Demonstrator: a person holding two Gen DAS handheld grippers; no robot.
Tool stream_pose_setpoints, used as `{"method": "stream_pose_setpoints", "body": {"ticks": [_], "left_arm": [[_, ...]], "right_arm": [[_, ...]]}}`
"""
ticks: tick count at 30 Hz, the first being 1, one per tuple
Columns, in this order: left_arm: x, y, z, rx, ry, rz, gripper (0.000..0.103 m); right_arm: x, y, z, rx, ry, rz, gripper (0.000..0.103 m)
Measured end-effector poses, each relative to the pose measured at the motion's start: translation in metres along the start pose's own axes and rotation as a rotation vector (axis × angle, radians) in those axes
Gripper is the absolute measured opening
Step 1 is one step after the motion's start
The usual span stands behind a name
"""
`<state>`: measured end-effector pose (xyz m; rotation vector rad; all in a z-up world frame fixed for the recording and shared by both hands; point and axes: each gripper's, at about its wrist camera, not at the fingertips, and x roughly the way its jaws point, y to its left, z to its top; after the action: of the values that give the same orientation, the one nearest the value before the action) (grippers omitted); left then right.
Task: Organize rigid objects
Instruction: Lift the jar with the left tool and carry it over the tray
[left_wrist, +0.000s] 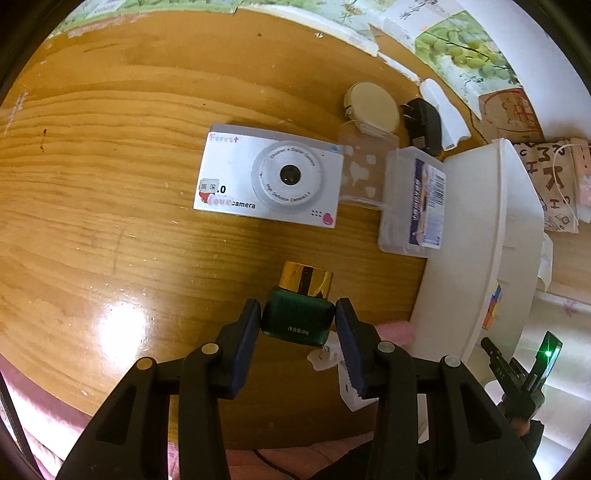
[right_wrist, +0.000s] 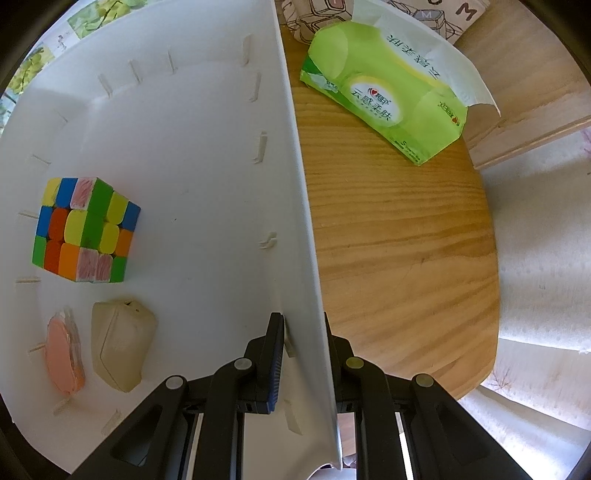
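Observation:
A small dark green jar (left_wrist: 295, 321) with a gold cap (left_wrist: 306, 278) sits between the pads of my left gripper (left_wrist: 298, 308), which is shut on its sides just above the wooden table (left_wrist: 110, 221). My right gripper (right_wrist: 302, 320) is shut on the side wall of the white bin (right_wrist: 295, 166), one finger inside and one outside. Inside the bin lie a colourful puzzle cube (right_wrist: 86, 230), a beige pouch (right_wrist: 120, 343) and a pink item (right_wrist: 62, 354). The bin (left_wrist: 480, 236) stands to the right of the jar.
On the table beyond the jar lie a white toy camera (left_wrist: 269, 177), a clear plastic box (left_wrist: 413, 199), a round beige compact (left_wrist: 371, 103) and a black plug (left_wrist: 423, 125). A green tissue pack (right_wrist: 388, 96) lies right of the bin, near the table's curved edge.

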<state>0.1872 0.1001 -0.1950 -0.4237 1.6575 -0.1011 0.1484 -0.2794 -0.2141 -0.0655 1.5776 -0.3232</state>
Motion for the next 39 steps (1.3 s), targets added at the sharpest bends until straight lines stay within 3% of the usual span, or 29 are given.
{"method": "stream_pose_setpoints", "body": {"ticks": [13,25,39], "left_arm": [[-0.03,-0.024,-0.024,0.044,-0.091,0.013,0.045],[-0.061,-0.071,-0.048,0.148,-0.202,0.015,0.045],[-0.065,-0.128,-0.072,0.259,-0.236,0.003,0.045]], "right_arm": [[-0.003,0.0,-0.003,-0.07,-0.027,0.024,0.016],[-0.005,0.001,-0.01,-0.146,-0.044,0.043,0.016],[-0.006,0.0,-0.019,-0.207,-0.067,0.071,0.016]]}}
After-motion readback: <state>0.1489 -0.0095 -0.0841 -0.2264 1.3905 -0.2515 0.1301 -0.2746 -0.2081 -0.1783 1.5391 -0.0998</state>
